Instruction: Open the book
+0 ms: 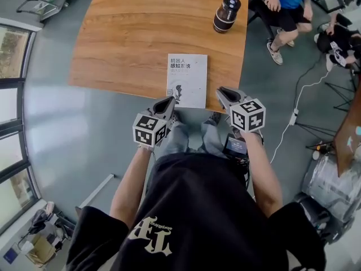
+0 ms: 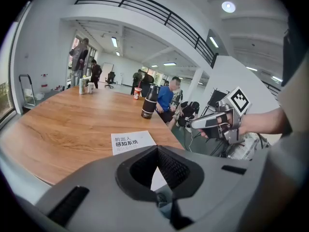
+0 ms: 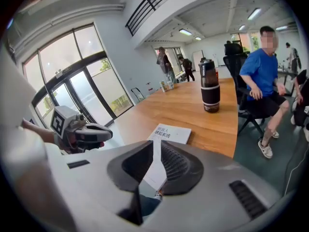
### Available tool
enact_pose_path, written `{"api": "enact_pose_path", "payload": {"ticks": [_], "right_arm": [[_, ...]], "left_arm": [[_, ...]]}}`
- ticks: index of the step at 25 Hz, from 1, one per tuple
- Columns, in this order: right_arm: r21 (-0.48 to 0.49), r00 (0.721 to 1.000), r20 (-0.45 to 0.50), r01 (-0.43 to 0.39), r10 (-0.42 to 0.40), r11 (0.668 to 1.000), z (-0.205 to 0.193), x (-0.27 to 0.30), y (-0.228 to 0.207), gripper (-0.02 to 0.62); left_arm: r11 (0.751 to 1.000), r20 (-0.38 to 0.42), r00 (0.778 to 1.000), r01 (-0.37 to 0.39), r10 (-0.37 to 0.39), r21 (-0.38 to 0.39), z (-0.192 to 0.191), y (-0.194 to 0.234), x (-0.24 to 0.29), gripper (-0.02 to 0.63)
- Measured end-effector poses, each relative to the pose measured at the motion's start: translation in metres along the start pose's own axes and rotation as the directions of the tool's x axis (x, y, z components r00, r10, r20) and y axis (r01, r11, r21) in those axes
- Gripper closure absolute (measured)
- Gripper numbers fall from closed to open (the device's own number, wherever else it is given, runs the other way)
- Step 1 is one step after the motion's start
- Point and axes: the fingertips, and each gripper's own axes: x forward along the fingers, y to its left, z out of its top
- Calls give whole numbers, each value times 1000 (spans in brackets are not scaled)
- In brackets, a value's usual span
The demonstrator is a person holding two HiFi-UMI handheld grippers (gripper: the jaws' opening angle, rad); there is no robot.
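A closed white book with black print lies flat on the wooden table, close to its near edge. It also shows as the book and the book in the two gripper views. My left gripper hangs just off the table's near edge, by the book's near left corner; its jaws meet at the tips and hold nothing. My right gripper is at the book's near right corner, off the edge. Its jaws stand a narrow slit apart with nothing between them.
A dark bottle stands at the table's far right edge. A seated person in a blue shirt is beyond the table's right side. A power strip and cables lie on the floor to the right. People stand at the table's far end.
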Motion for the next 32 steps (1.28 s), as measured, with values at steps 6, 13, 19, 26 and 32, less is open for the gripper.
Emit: {"api": "enact_pose_path", "payload": {"ticks": [6, 13, 19, 26, 32], "right_arm": [[34, 996, -87, -10, 13, 999, -37, 32, -19, 574], [84, 986, -164, -9, 23, 996, -75, 56, -35, 574], [107, 976, -215, -3, 26, 994, -98, 75, -39, 574], [130, 964, -263, 15, 20, 991, -118, 95, -41, 555], [147, 954, -300, 15, 30, 989, -129, 108, -37, 545]], "left_arm": [[1000, -40, 999, -5, 4, -16, -14, 8, 22, 607], [999, -93, 996, -5, 1, -36, -40, 11, 42, 607], [998, -142, 990, 2, -12, -64, -64, 12, 58, 607], [997, -205, 979, 0, -15, -72, -86, 24, 74, 606], [996, -238, 971, -18, -5, -92, -95, 35, 83, 607]]}}
